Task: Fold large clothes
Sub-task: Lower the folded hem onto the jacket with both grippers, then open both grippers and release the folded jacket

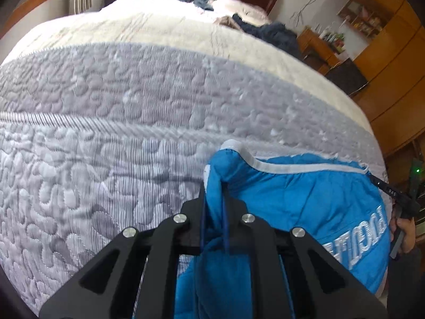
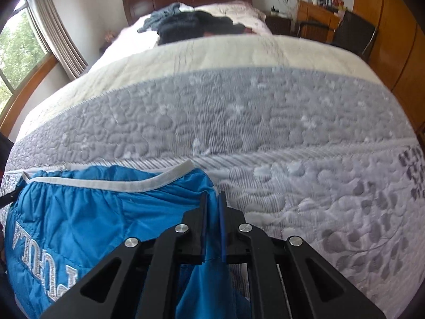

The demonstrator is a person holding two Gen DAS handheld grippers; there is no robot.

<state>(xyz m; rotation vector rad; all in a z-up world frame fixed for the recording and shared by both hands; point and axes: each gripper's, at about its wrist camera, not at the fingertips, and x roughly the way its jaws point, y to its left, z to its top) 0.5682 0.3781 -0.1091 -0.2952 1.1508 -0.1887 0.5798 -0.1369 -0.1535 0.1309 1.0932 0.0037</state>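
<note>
We hold the blue jacket (image 1: 305,202) stretched above the bed (image 1: 106,133): left gripper (image 1: 213,199) and right gripper (image 2: 212,207) jaws each clamp a corner.

- The left tongs (image 1: 213,194) point forward, their 2 black fingers (image 1: 201,199) drawn close together and pinching a fold of the blue jacket (image 1: 305,194) between them.
- The right tongs (image 2: 212,202) are likewise nearly closed, with blue cloth clamped between the 2 fingers (image 2: 203,210).
- From the left wrist view, the right tongs' tip shows far off to the right of the left tongs, with the person's hand (image 1: 406,232) gripping its handle just below.
</note>
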